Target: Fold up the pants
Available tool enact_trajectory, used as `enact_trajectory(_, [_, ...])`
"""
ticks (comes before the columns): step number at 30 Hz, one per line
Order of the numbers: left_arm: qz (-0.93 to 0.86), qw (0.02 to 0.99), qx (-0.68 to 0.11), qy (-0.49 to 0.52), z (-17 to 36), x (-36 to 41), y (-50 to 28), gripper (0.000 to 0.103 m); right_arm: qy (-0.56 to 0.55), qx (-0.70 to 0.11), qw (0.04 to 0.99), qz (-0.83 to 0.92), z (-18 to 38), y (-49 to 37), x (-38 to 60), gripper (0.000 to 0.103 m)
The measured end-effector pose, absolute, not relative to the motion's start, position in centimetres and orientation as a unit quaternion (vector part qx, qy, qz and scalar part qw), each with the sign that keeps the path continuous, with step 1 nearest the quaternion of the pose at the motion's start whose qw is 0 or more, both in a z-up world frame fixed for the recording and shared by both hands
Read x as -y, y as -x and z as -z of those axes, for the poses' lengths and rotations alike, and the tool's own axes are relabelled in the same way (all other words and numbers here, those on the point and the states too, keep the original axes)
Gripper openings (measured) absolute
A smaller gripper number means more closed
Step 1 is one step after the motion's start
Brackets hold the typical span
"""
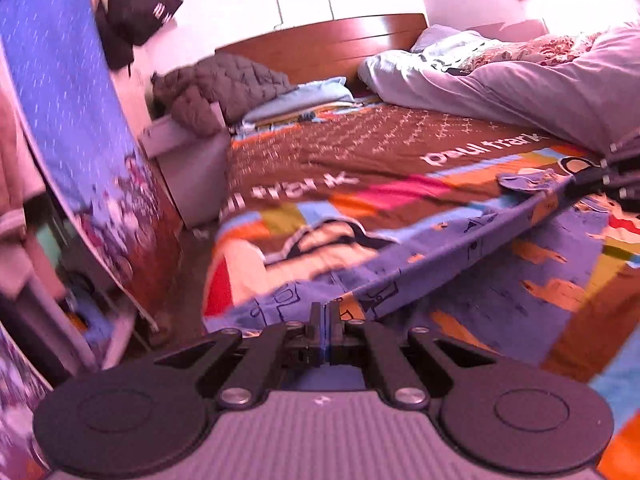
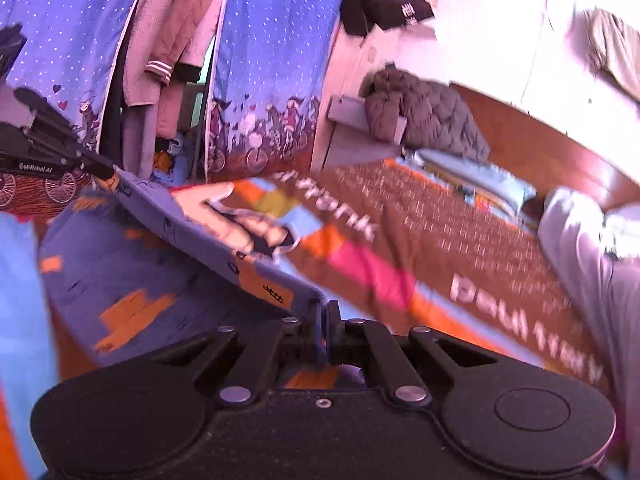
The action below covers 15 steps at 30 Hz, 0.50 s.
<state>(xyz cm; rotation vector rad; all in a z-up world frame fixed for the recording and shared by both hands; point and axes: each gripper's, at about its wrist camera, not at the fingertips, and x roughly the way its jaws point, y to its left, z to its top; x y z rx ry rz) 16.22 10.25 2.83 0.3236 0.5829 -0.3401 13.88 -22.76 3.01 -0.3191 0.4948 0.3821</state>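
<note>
The pants (image 1: 460,236), blue-violet with orange patches, hang stretched over the near part of the bed (image 1: 360,148), one edge pulled taut between the two tools. The left gripper (image 1: 327,312) is clenched on one end of that edge and the right gripper (image 2: 323,312) pinches the other, so the cloth is lifted, not laid down. By my reading a fold is only under way: the raised edge must yet be brought over, laid flat and smoothed, and no finished stack shows.
</note>
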Motion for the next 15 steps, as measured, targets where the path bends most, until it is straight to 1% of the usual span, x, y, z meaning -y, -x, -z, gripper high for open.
enact_trajectory(5, [0.156,0.917,-0.320,-0.181,-1.5,-10.4,-14.8,0.000,0.163,-0.274,0.931,-0.177,-0.2,-9.8,21.1,0.000])
enact_trajectory(14, [0.146,0.890,-0.367,-0.227,0.1,-9.2,-13.0,0.000,0.165,-0.308,0.924,-0.157,2.0,-8.8,19.7,0.000])
enact_trajectory(15, [0.143,0.885,-0.377,-0.231,0.3,-8.9,-13.3,0.003,0.167,-0.313,0.922,-0.157,2.2,-8.9,19.6,0.000])
